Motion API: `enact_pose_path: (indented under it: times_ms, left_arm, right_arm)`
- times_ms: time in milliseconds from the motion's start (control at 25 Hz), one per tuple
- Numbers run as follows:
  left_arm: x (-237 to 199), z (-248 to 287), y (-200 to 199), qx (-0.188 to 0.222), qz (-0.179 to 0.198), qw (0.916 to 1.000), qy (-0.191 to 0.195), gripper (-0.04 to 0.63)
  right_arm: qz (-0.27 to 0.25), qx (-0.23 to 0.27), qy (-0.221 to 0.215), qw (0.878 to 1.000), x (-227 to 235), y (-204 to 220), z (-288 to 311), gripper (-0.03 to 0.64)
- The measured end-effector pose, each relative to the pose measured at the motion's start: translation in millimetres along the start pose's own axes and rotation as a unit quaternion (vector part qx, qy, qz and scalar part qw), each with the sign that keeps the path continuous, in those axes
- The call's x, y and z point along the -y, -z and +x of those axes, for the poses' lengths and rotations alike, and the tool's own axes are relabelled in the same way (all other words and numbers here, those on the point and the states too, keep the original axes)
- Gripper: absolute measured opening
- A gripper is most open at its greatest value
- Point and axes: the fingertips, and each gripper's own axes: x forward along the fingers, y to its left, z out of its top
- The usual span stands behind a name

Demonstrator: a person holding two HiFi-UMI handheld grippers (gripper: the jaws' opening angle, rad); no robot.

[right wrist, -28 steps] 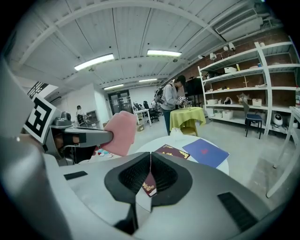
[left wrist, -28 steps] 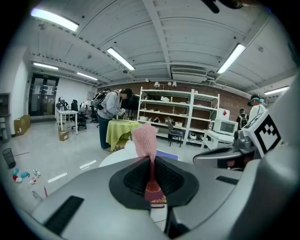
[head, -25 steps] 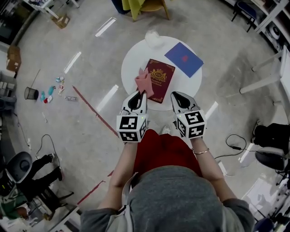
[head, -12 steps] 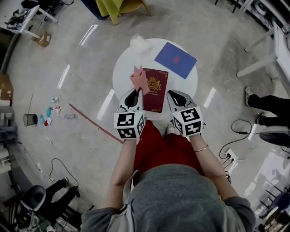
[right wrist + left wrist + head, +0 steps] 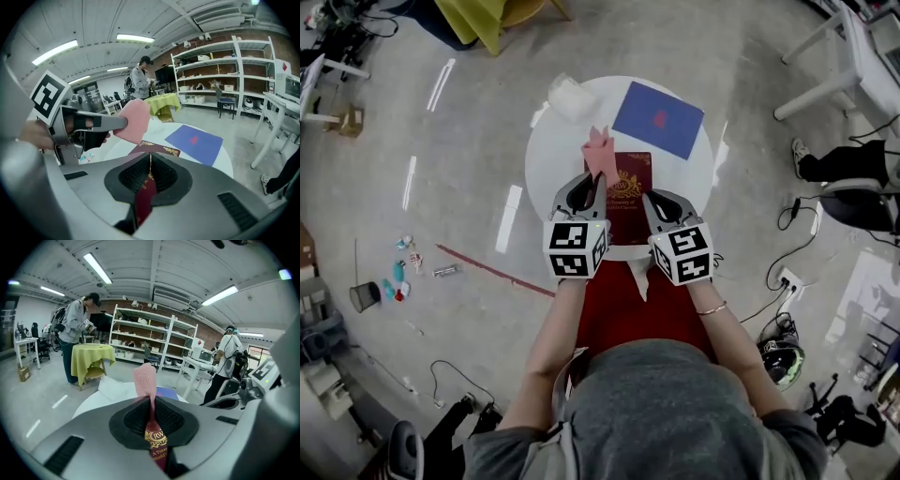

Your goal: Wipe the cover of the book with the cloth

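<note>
The book [image 5: 628, 192], dark red with gold print on its cover, lay flat on the round white bench [image 5: 546, 173], a little toward the 6 o'clock side of the middle. Over the book's 11 o'clock corner stood the pink cloth [image 5: 599, 153]. It stuck up out of the left gripper [image 5: 151, 401], whose jaws were pinched tight on its lower end. Whether the cloth touched the cover could not be told. Below the pinched cloth, the book's gold lettering showed through the gap between those jaws.

The right gripper [image 5: 150, 159] was at the book's 3 o'clock edge. Its jaws were pressed close together with only a thin slit left, and the red and gold of the cover showed in that slit. It was not clear whether they nipped the book or only hung over it.

At the book's 1 o'clock, apart from it, lay a flat blue folder [image 5: 658, 119] with a red mark in its middle. At 11 o'clock, near the bench's rim, sat a crumpled white wad [image 5: 567, 97].

Past the bench at 12 o'clock stood a smaller yellow-draped bench [image 5: 91, 359] with a person [image 5: 77, 319] beside it, and shelves [image 5: 150, 338] ran along the far wall. On the grey floor [image 5: 459, 141] at 9 o'clock lay a strip of red tape [image 5: 492, 272] and a few small bits [image 5: 401, 272].
</note>
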Motion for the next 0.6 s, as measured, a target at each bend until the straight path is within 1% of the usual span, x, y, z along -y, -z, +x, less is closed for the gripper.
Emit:
enact_pose_path:
  times_ms: [120, 240, 440, 600]
  left_arm:
    - [0, 14, 3, -0.015, 0.003, 0.9993, 0.035, 0.032]
    - [7, 28, 8, -0.031, 0.005, 0.9966, 0.077, 0.032]
    - [33, 54, 16, -0.057, 0.017, 0.9887, 0.137, 0.032]
    - [53, 69, 20, -0.074, 0.023, 0.9823, 0.171, 0.032]
  right_arm:
    - [0.015, -0.011, 0.023, 1.0, 0, 6, 7, 0.029]
    - [0.031, -0.021, 0.049, 0.998, 3, 15, 9, 0.029]
    - [0.056, -0.033, 0.087, 0.994, 15, 32, 7, 0.029]
    - [0.073, -0.035, 0.112, 0.99, 24, 39, 4, 0.029]
